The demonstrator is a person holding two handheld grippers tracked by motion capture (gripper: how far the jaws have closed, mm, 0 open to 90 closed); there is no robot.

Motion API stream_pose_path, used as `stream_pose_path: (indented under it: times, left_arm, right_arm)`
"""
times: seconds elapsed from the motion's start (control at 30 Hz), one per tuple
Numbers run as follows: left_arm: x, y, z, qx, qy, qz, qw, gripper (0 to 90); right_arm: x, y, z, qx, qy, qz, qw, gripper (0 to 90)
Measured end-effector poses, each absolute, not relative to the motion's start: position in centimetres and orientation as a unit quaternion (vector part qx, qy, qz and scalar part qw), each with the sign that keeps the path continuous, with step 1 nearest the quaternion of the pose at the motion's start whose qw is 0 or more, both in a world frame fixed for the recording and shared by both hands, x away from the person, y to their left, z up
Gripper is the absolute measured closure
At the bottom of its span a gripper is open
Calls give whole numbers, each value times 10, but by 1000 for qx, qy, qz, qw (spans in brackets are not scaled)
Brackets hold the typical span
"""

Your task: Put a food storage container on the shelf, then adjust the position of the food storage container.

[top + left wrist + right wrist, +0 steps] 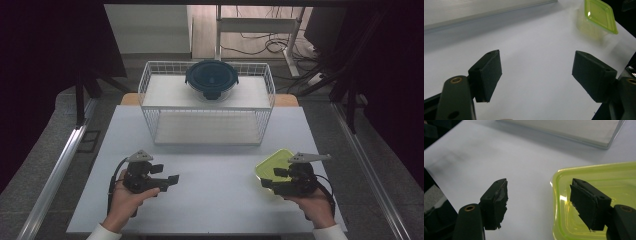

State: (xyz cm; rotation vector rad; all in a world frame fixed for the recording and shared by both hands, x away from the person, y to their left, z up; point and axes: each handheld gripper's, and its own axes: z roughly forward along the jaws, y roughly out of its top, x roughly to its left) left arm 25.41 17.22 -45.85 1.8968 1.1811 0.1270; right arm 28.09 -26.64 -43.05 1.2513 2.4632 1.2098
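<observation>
Pale grey-white rectangular worktop (210,170), matt, bare across its middle; white wire-mesh basket rack (207,102) at its far edge, with a round clear container under a dark blue clip lid (211,78) on top; grey floor, a metal rail and trailing cables around. Lime-green square translucent plastic container (274,165) near the right front corner. Left tool (169,182), jaws wide apart over bare worktop, holding nothing; right tool (270,179), jaws apart astride the green container's near rim, pads not pressing it.
</observation>
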Motion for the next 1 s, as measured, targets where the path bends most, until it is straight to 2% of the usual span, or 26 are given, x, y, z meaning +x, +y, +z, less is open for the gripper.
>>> stream_pose_path:
  times: [0.5, 0.67, 0.8, 1.0]
  left_arm:
    - [252, 173, -466, 765, 485, 52, 421, 237]
    - [249, 172, -467, 766, 483, 49, 421, 237]
    - [250, 172, -467, 766, 481, 47, 424, 237]
    - [250, 172, -467, 766, 477, 46, 429, 238]
  right_arm:
    - [279, -272, -430, 414, 814, 401, 73, 307]
    - [275, -283, -429, 425, 807, 402, 78, 340]
    - [268, -294, -429, 425, 810, 395, 84, 439]
    - [252, -313, -429, 428, 821, 367, 86, 733]
